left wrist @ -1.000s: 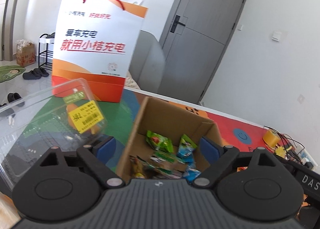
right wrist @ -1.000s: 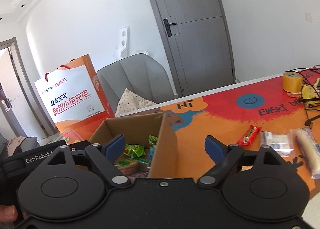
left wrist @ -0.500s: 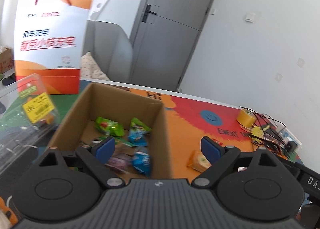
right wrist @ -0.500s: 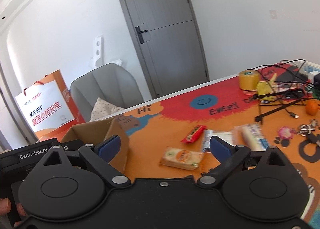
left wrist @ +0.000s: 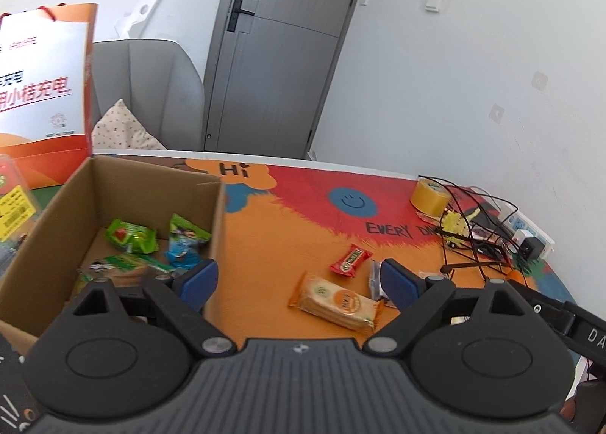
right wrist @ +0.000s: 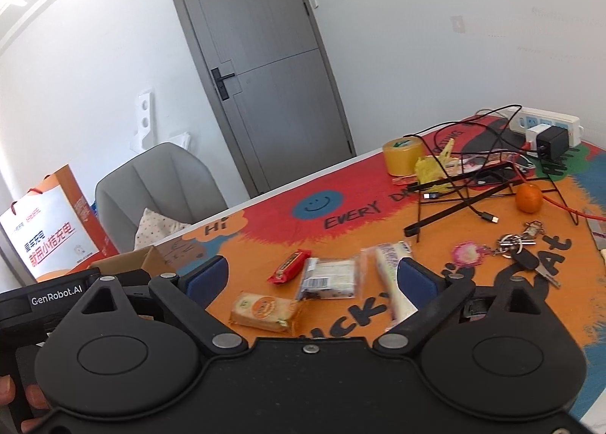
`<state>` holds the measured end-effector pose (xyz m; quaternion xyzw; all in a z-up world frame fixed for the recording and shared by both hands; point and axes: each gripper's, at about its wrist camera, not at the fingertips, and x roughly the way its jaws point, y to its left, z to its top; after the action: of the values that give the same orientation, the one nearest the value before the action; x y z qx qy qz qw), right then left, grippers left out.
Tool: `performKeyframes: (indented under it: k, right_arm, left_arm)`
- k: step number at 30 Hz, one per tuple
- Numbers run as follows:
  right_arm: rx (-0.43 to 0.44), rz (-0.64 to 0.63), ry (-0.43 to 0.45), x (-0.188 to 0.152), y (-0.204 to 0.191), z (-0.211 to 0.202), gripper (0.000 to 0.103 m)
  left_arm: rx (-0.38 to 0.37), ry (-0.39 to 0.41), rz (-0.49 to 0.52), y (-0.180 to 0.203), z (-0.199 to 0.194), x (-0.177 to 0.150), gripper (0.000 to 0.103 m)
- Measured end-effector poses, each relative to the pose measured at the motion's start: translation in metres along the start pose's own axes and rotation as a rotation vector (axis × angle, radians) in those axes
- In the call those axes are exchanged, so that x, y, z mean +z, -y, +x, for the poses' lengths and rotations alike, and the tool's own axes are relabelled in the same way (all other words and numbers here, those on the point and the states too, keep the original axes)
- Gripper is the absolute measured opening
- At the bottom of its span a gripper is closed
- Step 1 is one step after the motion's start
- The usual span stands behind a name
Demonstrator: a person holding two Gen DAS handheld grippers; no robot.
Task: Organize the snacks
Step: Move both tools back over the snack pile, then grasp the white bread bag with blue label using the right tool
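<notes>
Four wrapped snacks lie loose on the worktop [right wrist: 378, 202], right of the box [left wrist: 125, 184]: cracker pack [right wrist: 265, 311], red bar [right wrist: 289, 266], clear packet [right wrist: 329, 278], long white stick [right wrist: 390, 282]. Box already holds several green and blue packets [left wrist: 130, 235], so judged partway through. Cracker pack [left wrist: 335, 301] is nearest both grippers. Left view: it sits just ahead of the left gripper [left wrist: 299, 278], between the spread fingers, a little toward the right one, long axis running left-right with a slight tilt, so roughly across the gap rather than along it. Right view: same pack lies ahead and toward the left finger of the right gripper [right wrist: 312, 276]; the clear packet and the stick sit more centrally there, the stick's long axis pointing away from the camera, its near end hidden behind the right finger. Left gripper: spread wide, nothing between the pads. Right gripper: has just been opening, now spread wide, nothing pinched. Judgement: left hand is better lined up for the cracker pack and is beside the box; the right suits the packet or stick. For the pack, a wrist roll would likely be needed to close across its short side. Tape roll [right wrist: 402, 155], cables, keys [right wrist: 519, 244], orange [right wrist: 528, 198] lie well apart on the far right; paper bag [left wrist: 41, 93] stands behind the box.
</notes>
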<state>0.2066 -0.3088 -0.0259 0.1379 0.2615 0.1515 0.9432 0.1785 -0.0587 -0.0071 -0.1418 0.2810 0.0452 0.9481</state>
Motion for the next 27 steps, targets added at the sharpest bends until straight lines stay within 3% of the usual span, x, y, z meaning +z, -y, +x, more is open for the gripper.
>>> performKeyframes:
  k: [14, 27]
  right_arm:
    - [-0.055, 0.019, -0.054, 0.003, 0.042, 0.025, 0.096]
    - [-0.104, 0.007, -0.141, -0.007, 0.059, 0.063, 0.096]
  left_arm:
    - [0.028, -0.117, 0.015, 0.035, 0.056, -0.003, 0.092]
    - [0.091, -0.22, 0.017, 0.043, 0.108, -0.01, 0.092]
